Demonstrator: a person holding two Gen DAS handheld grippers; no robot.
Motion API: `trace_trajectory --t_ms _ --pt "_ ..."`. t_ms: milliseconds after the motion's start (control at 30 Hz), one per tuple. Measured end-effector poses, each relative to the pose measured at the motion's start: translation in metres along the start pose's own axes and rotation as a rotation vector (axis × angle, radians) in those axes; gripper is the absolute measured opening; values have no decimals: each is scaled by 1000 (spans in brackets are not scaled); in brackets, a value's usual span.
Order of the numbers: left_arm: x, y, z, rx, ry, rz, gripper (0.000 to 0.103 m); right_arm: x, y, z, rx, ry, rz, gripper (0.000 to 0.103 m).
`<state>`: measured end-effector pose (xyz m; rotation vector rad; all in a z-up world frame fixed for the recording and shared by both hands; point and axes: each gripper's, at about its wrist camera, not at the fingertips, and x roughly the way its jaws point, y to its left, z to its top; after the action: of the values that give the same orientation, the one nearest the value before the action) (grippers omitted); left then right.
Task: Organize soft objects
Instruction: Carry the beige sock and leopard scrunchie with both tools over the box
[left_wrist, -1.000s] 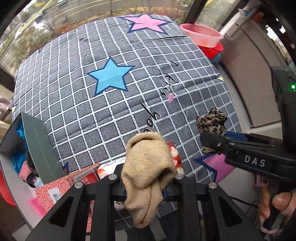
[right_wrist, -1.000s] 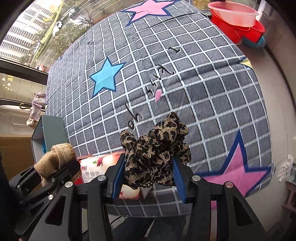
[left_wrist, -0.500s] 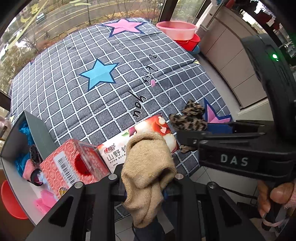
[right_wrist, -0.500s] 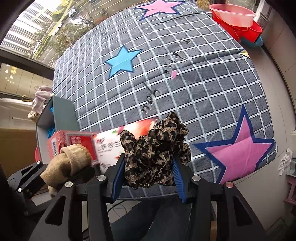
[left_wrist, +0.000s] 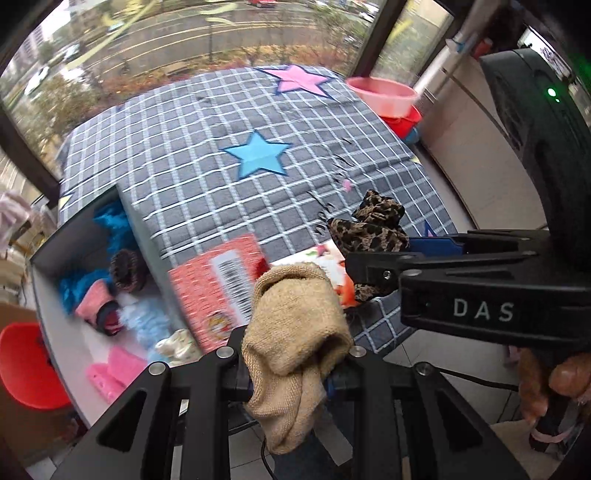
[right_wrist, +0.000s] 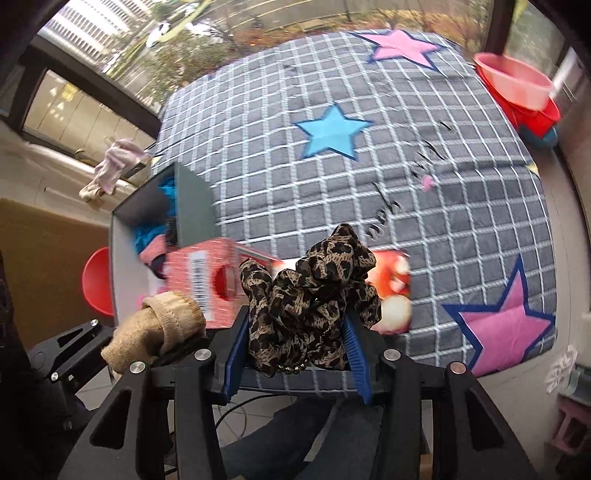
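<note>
One marking is fully legible: the white capital letters "DAS", printed on the side of the black plastic body of the right claw (left_wrist: 373, 266), seen in the left wrist view. A black-on-white barcode label stands on the red patterned cardboard box (left_wrist: 218, 291); its bars are blurred and no digits can be made out. Dark cursive lettering is stitched or printed on the grey white-checked quilt with coloured stars (right_wrist: 369, 177); it cannot be read with confidence.

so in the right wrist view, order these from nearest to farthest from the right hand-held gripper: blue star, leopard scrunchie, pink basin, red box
1. leopard scrunchie, clamped in the right hand-held gripper
2. red box, just left
3. blue star, mid-blanket
4. pink basin, far right corner
</note>
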<state>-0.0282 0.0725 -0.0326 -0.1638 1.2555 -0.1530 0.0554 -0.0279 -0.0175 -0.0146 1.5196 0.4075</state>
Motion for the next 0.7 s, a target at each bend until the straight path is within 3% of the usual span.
trace_trajectory --t_ms 300,700 --pt "-19 68 -21 -200 -40 62 27 9 63 12 -141 10 25 49" --pt "-24 145 -57 -432 -36 149 27 26 140 25 -333 46 48 49"
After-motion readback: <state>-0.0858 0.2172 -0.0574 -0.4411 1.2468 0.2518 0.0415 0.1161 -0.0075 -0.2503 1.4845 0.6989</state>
